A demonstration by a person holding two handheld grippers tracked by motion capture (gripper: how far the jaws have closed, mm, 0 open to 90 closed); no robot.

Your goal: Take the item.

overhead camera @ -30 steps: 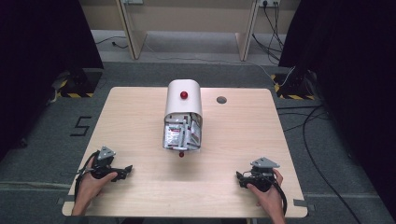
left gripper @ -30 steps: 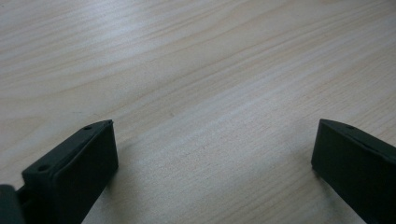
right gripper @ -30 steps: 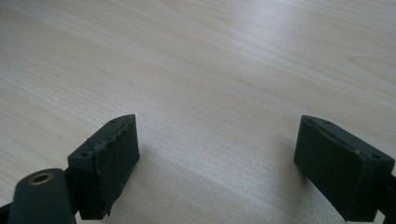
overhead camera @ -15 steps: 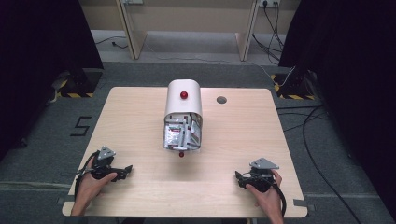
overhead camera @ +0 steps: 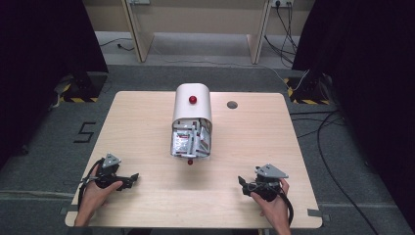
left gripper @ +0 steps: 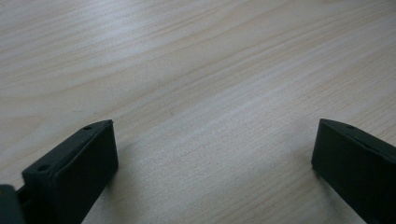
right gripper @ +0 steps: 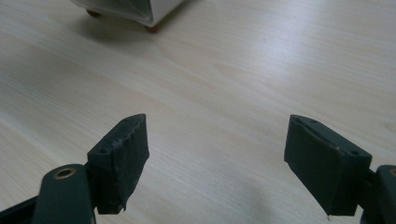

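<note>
Risk here sits mostly with the white container (overhead camera: 192, 122), lying on its side mid-table, open mouth facing the near edge, packets (overhead camera: 188, 142) stacked inside right up to the mouth, red knob (overhead camera: 193, 99) on top and a small red foot (overhead camera: 190, 161) at the near lip. Both tools are well apart from it: left gripper (overhead camera: 131, 177) rests near the near-left corner, jaws spread wide over bare wood with nothing between; right gripper (overhead camera: 243, 184) is near the near-right corner, jaws have just been closing a little but are spread wide, nothing between them, container corner far ahead in its own view. Likely trouble, judging from this: rounded body rolls or slides if nudged from 1 side, packets spill or crumple if jaws grab several at once, thin packet slips a wide grip. Table (overhead camera: 147, 112) hole (overhead camera: 232, 104) on the far right could catch a slid item.
</note>
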